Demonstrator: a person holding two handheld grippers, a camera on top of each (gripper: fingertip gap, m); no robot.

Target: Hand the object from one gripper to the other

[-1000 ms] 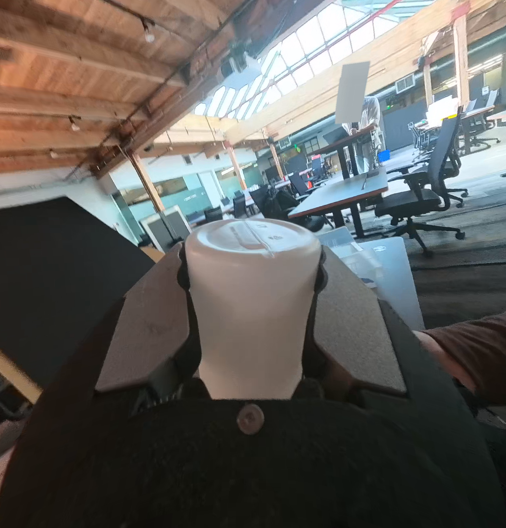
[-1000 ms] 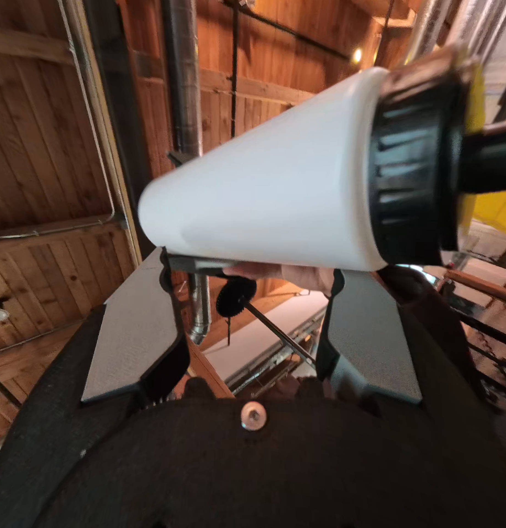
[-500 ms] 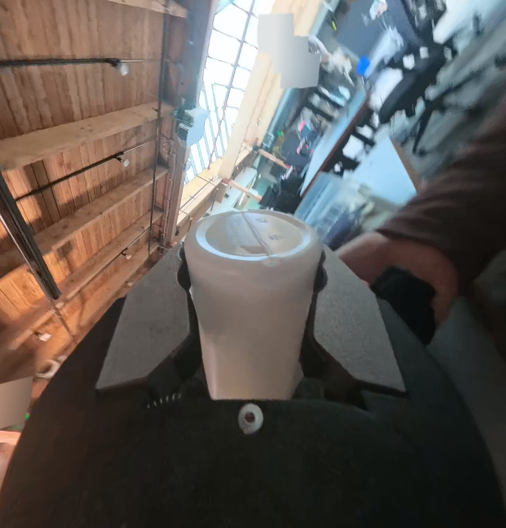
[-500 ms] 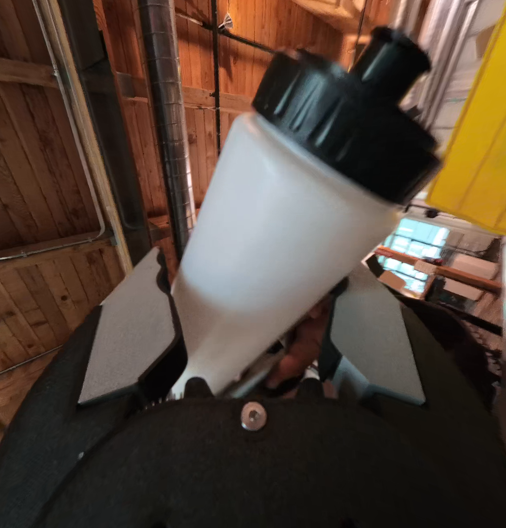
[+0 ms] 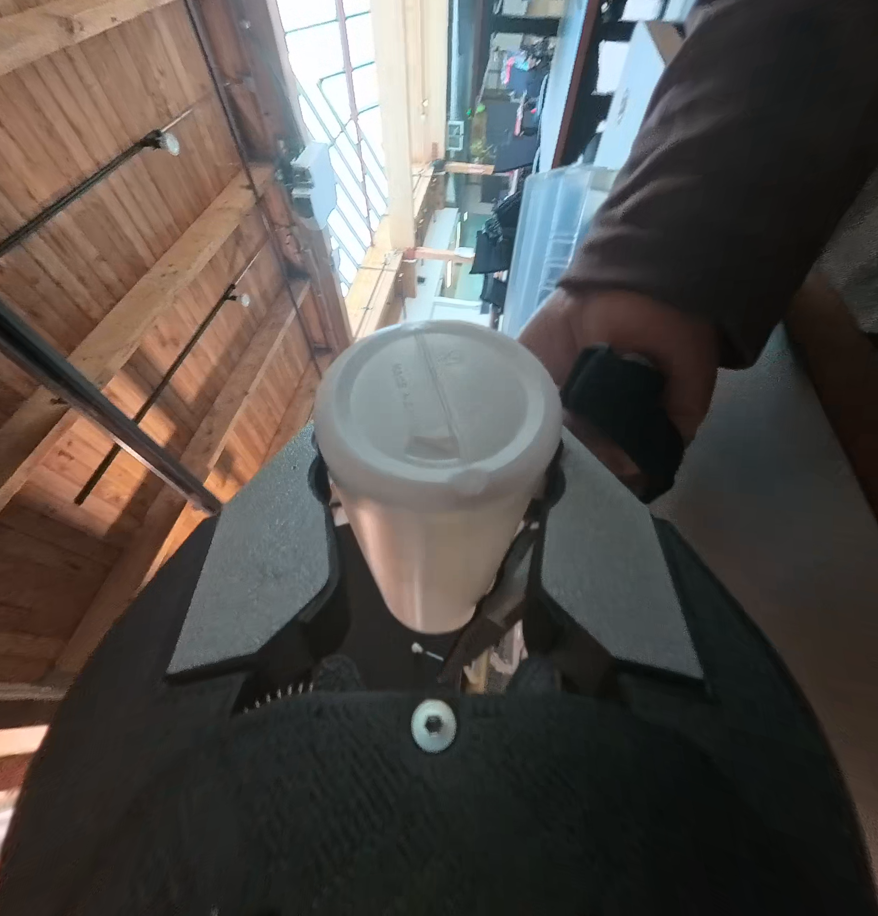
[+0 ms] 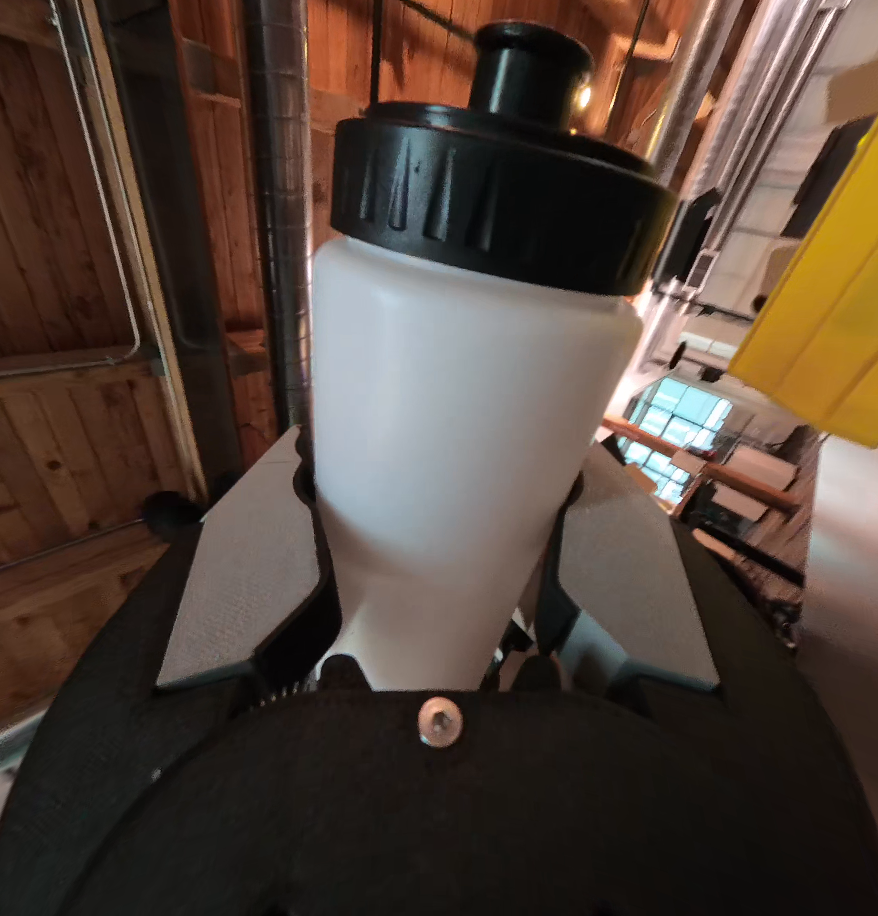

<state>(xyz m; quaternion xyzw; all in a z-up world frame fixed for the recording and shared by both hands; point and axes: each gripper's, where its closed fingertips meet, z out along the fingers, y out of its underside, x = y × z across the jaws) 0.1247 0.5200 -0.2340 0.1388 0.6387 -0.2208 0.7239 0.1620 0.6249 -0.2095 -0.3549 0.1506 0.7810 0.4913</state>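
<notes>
Now that the bottle (image 6: 451, 396) has swung upright, cap away from the camera, the right claw (image 6: 441, 486) pinches its body on both sides. At the bottle's base the left claw (image 5: 434, 476) shows dark gaps; I cannot tell whether it's gripping. Handover looks nearly made.

White bottle (image 6: 456, 411) fills the gap between the right gripper's (image 6: 439, 488) fingers, leaving no room there; its base (image 5: 437, 411) likewise blocks the left gripper's (image 5: 437, 478) gap; a hand (image 5: 640, 357) crowds the right side; left side open.
</notes>
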